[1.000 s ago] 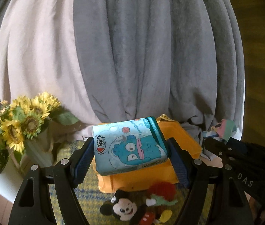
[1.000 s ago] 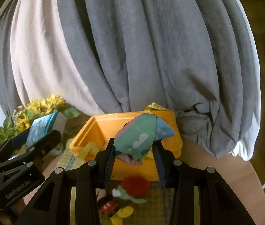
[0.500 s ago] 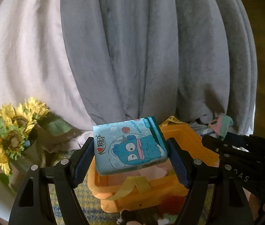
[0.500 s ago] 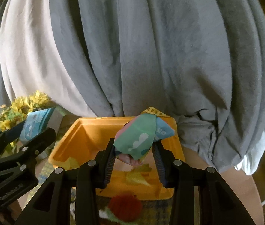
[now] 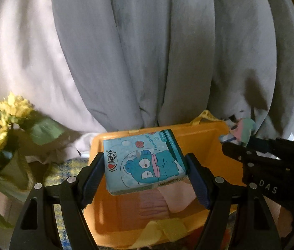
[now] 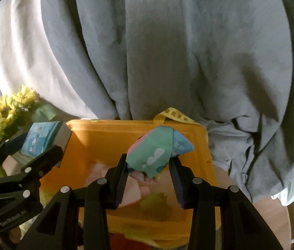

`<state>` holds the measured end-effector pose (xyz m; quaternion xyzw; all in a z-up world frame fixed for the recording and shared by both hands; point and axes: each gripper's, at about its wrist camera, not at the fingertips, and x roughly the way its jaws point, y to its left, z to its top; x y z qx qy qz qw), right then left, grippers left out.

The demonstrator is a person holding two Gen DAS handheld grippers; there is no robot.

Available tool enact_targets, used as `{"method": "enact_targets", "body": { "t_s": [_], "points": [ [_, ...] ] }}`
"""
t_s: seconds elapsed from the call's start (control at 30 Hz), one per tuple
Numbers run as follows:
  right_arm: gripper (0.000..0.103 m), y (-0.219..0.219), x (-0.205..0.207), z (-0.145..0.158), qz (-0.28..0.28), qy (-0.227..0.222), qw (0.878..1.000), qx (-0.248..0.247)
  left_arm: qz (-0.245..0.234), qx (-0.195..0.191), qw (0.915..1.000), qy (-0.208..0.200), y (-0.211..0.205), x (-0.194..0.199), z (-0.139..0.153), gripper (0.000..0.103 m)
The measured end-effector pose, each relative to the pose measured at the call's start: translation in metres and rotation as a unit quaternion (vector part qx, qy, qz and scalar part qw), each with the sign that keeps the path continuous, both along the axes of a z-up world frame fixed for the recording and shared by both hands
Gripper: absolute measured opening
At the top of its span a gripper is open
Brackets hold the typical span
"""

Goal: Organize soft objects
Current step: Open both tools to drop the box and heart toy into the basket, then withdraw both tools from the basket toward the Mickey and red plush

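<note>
My left gripper (image 5: 144, 174) clamps a blue tissue pack (image 5: 143, 162) by its two sides, above the left edge of the bin (image 5: 201, 143); it looks light and squashy, with slick wrap. Its cartoon face carries red characters and "OPEN". My right gripper (image 6: 149, 171) pinches a crumpled pastel pack (image 6: 157, 152) over the bin's middle, soft and light. The bin's yellow strap (image 6: 175, 114) has characters I cannot read.

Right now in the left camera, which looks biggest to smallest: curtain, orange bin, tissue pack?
1. curtain
2. orange bin
3. tissue pack, though it sits nearest the camera, so it looks bigger than it is.
</note>
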<state>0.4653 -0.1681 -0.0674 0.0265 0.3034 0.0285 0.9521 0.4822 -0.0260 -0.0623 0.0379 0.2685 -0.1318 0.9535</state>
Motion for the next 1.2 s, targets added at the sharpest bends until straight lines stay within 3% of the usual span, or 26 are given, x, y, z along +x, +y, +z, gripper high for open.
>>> {"method": "enact_targets", "body": {
  "t_s": [0.1,0.17,0.23,0.37,1.2],
  "points": [
    [0.042,-0.001,0.012,-0.006,0.0,0.014,1.0,-0.004,-0.005,0.002,0.9999,0.015,-0.001,0.01,-0.006,0.077],
    [0.049,-0.003,0.019,-0.009,0.0,0.026,1.0,0.0,-0.008,0.006,0.9998,0.02,-0.003,0.013,-0.009,0.077],
    [0.063,-0.006,0.024,-0.011,-0.006,0.029,1.0,0.006,-0.009,0.008,0.9997,0.024,-0.004,0.015,-0.011,0.078],
    [0.065,-0.008,0.024,-0.01,-0.017,0.026,1.0,-0.001,-0.005,0.011,0.9998,0.016,-0.003,0.012,-0.011,0.086],
    [0.075,-0.002,-0.066,0.041,-0.049,-0.058,0.997,0.02,0.01,-0.002,0.9985,-0.053,0.022,-0.073,0.041,0.092]
  ]
}}
